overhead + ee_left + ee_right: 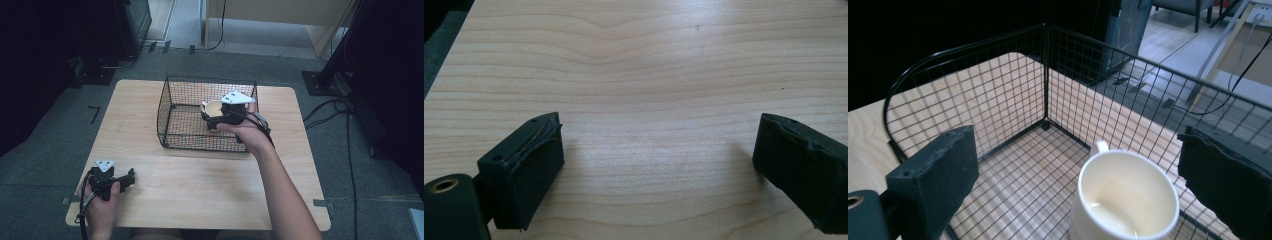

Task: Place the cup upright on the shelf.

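On the table (200,185) sits a wire basket (172,112), and inside it, toward its right side, stands a cream mug (1123,200), upright and empty. Over the mug hangs the right gripper (218,116), its jaws spread wide with the mug between them but not clamped; neither jaw visibly touches it. Near the table's front left corner, the left gripper (131,176) rests low over bare wood, jaws wide apart and holding nothing.
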`<state>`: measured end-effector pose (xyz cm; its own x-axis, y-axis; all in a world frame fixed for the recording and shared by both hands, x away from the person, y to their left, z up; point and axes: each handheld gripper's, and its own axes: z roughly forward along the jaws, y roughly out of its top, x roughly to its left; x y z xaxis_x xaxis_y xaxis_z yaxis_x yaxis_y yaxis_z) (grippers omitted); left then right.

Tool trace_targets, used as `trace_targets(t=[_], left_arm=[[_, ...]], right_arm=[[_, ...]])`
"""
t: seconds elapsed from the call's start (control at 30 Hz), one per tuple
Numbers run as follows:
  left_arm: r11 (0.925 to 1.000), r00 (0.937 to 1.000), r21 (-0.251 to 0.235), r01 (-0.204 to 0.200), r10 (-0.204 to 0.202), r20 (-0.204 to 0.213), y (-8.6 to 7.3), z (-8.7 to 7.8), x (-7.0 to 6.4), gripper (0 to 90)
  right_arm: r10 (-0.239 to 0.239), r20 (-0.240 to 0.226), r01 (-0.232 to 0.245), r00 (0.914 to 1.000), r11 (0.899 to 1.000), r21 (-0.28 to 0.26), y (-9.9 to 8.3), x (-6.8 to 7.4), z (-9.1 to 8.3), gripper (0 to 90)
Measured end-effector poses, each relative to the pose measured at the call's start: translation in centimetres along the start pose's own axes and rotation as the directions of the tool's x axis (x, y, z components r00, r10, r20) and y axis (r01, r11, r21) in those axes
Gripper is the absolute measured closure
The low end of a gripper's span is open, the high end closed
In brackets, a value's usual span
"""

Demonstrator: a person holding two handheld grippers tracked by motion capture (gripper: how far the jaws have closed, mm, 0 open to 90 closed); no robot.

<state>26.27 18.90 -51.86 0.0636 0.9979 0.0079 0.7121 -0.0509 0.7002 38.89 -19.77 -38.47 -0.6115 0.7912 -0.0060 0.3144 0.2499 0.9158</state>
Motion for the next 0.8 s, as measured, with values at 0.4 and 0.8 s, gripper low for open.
trace_targets(t=[0.4, 0.8], left_arm=[[1.0, 1.0, 0.0, 0.001, -0.001, 0.0, 0.0, 0.0, 0.0, 6.4], [1.0, 1.0, -0.001, 0.0, 0.0, -0.001, 0.0, 0.0, 0.0, 6.4]], right_arm=[[-0.011, -0.023, 0.011, 0.9997, 1.0, 0.006, -2.4, 1.3, -3.8, 2.4], [-0.023, -0.028, 0.023, 0.9993, 1.0, 0.007, -4.8, 2.4, -6.3, 2.5]])
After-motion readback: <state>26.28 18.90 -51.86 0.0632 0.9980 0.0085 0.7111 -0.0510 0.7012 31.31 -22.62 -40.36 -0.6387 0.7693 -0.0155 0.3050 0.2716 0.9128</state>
